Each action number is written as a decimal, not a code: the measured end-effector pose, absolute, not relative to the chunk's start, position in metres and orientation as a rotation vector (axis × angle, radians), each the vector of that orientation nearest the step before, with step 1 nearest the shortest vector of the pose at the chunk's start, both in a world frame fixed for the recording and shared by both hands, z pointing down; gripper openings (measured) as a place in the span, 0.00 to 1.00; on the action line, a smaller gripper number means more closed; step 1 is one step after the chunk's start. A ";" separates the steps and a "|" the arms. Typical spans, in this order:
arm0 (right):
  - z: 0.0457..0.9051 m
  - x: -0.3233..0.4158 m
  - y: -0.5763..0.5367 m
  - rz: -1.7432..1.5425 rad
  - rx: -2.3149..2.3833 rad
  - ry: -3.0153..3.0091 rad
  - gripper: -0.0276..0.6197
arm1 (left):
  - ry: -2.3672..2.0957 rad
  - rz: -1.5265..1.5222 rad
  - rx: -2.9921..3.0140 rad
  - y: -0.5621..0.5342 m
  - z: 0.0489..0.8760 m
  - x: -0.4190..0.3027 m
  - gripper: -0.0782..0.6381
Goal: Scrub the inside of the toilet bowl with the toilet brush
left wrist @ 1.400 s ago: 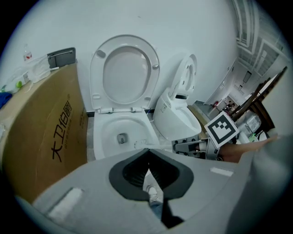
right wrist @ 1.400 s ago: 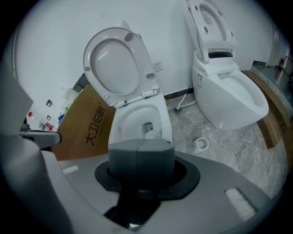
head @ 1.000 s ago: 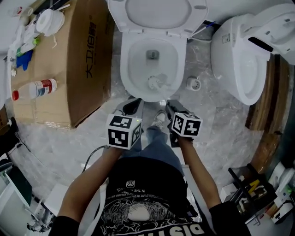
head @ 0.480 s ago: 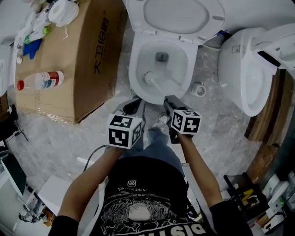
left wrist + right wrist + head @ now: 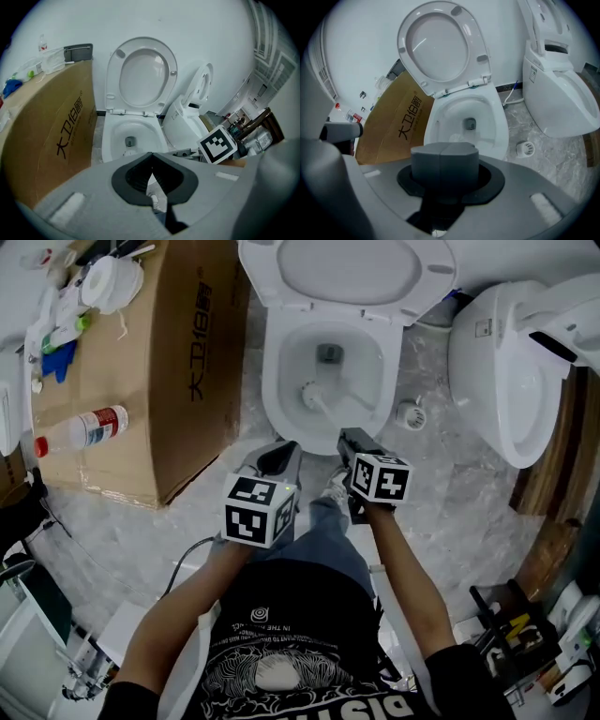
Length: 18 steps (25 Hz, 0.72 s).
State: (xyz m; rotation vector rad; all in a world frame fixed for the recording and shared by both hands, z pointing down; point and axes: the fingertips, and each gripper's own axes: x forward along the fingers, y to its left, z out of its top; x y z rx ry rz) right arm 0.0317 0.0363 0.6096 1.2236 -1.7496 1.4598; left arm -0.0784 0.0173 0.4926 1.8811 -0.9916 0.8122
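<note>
The white toilet bowl (image 5: 272, 381) stands open at top centre, its seat and lid (image 5: 347, 268) raised. The toilet brush (image 5: 319, 401) is inside it, with the head low on the bowl's left side. Its pale handle slants back to my right gripper (image 5: 349, 442), which is shut on the handle just over the front rim. In the right gripper view the brush head (image 5: 457, 137) shows beyond the closed right gripper (image 5: 444, 157), inside the bowl (image 5: 501, 126). My left gripper (image 5: 278, 457) hangs shut and empty before the bowl's front left. The left gripper view shows its closed jaws facing the bowl (image 5: 112, 136).
A big cardboard box (image 5: 141, 381) stands left of the toilet, carrying a red-capped bottle (image 5: 80, 430) and a tape roll (image 5: 112, 282). A second white toilet (image 5: 506, 371) stands right. The round brush holder (image 5: 410, 414) sits on the marble floor between them. My shoe (image 5: 333, 486) is below the rim.
The brush head has swept from the front of the bowl to its left side. The right gripper has shifted a little with it. The left gripper stays put.
</note>
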 end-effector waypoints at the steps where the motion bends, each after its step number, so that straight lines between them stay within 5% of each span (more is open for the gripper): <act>1: 0.611 0.030 0.032 1.465 1.231 -1.749 0.27 | -0.984 0.818 1.882 0.016 0.494 -0.080 0.10; 18: 0.628 0.012 -0.061 1.426 1.387 -1.767 0.28 | -0.870 0.933 1.904 -0.017 0.514 -0.112 0.10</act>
